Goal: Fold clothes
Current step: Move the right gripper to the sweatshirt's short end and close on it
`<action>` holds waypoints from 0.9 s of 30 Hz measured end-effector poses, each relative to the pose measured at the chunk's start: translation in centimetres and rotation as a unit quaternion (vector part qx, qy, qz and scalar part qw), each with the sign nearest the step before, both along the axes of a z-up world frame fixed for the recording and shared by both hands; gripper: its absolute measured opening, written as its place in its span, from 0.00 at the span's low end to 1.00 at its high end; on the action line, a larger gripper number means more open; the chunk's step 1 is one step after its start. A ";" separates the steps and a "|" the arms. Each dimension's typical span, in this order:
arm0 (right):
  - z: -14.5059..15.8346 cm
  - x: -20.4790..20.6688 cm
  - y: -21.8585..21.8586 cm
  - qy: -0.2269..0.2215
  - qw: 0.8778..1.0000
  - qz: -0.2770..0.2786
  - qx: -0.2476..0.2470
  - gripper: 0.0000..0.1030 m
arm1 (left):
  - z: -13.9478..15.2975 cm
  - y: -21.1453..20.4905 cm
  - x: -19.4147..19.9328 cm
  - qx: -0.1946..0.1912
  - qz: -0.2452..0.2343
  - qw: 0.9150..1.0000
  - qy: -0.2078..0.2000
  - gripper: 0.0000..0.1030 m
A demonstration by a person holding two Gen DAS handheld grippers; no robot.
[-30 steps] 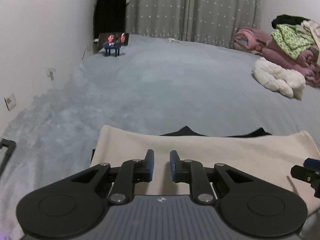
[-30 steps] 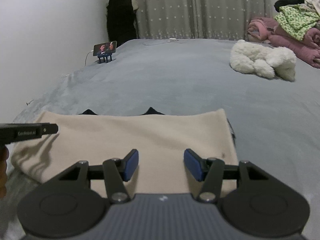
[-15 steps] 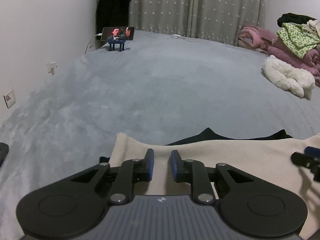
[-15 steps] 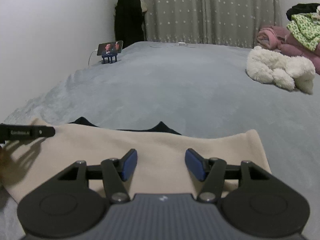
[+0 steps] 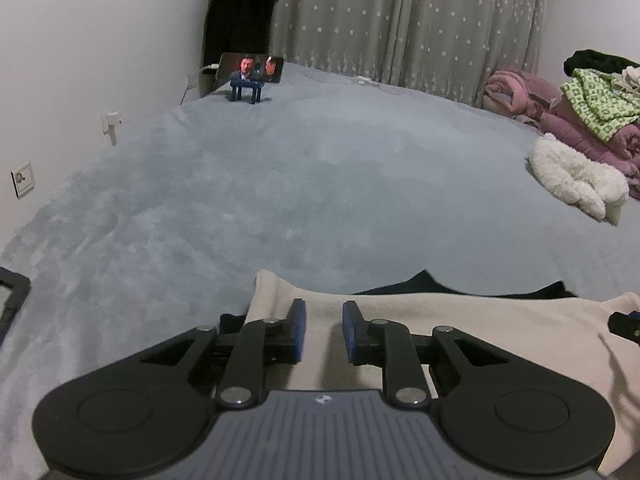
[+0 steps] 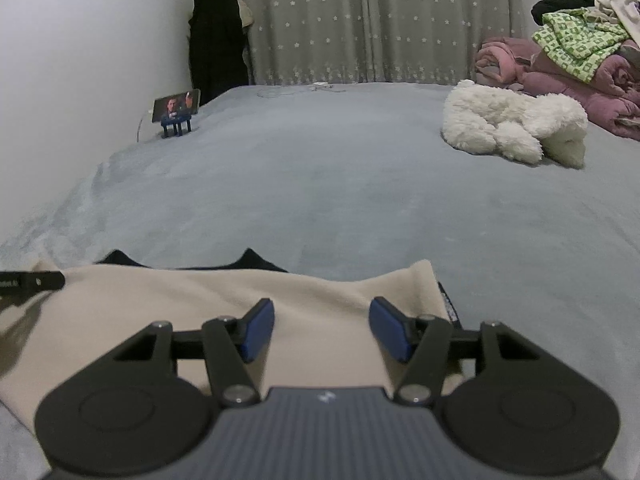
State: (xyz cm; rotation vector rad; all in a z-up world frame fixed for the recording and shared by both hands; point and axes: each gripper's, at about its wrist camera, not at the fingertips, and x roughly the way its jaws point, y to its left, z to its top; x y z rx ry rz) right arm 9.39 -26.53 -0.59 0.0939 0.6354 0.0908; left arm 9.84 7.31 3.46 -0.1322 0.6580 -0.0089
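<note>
On the bed [image 5: 320, 184] lies a beige garment [image 5: 480, 320]. The left tool [image 5: 324, 330] and right tool [image 6: 322, 330] hover over it, both released, gripping nothing.

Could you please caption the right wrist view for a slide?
Open right tongs above a beige garment on a grey bed.

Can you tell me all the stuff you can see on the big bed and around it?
beige garment: one, beige, near edge of bed, under both grippers
black garment: one, black, peeking out beneath the beige one
bed cover: one, grey-blue
fluffy blanket: one, white, far right
clothes pile: pink, green, black, far right corner
phone on stand: one, far left
curtain: grey, starred, back
left gripper: black, blue pads, open
right gripper: black, blue pads, open
</note>
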 end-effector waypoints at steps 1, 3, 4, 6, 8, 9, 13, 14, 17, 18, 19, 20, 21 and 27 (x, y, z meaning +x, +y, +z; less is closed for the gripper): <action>0.4 -0.4 -0.4 -0.004 1.000 -0.004 0.009 0.55 | 0.3 -0.1 -0.2 0.001 0.002 1.000 -0.004 0.22; 1.2 -1.2 -1.6 -0.007 0.999 -0.011 0.044 0.55 | 0.9 -0.6 -0.9 0.001 -0.005 1.000 -0.013 0.23; 1.5 -1.6 -2.2 -0.007 0.998 -0.015 0.064 0.55 | 1.1 -1.1 -1.3 0.003 -0.011 1.000 -0.016 0.23; 1.8 -2.5 -3.4 -0.002 0.995 -0.028 0.092 0.55 | 1.5 -2.1 -2.1 0.006 -0.023 1.000 -0.020 0.24; 1.8 -3.4 -4.2 0.003 0.994 -0.040 0.099 0.55 | 1.8 -2.9 -2.8 0.005 -0.037 0.999 -0.023 0.24; 1.7 -3.8 -4.5 0.006 0.994 -0.044 0.101 0.55 | 2.0 -3.4 -3.2 0.004 -0.044 0.999 -0.025 0.24; 2.2 -5.0 -5.0 0.007 0.992 -0.044 0.119 0.55 | 2.1 -4.6 -4.5 0.006 -0.064 0.998 -0.027 0.24; 2.3 -5.3 -5.0 0.005 0.992 -0.041 0.119 0.55 | 2.1 -4.9 -4.8 0.006 -0.068 0.997 -0.028 0.24; 2.5 -6.0 -4.5 0.008 0.992 -0.027 0.120 0.55 | 1.5 -5.7 -5.6 0.010 -0.079 0.997 -0.023 0.24; 2.5 -6.1 -4.2 0.012 0.993 -0.021 0.118 0.55 | 1.1 -5.8 -5.7 0.013 -0.080 0.997 -0.020 0.24; 2.4 -6.2 -3.8 0.018 0.993 -0.014 0.115 0.55 | 0.7 -6.0 -5.8 0.017 -0.081 0.996 -0.018 0.24; 2.3 -6.3 -3.5 0.024 0.994 -0.007 0.111 0.55 | 0.3 -6.1 -6.0 0.020 -0.082 0.996 -0.015 0.24; 2.3 -6.5 -3.2 0.029 0.994 -0.001 0.106 0.55 | -0.1 -6.3 -6.1 0.023 -0.083 0.996 -0.012 0.24; 1.8 -7.8 -2.1 0.058 0.995 0.003 0.077 0.55 | -0.6 -6.7 -6.8 0.027 -0.078 0.997 -0.012 0.25</action>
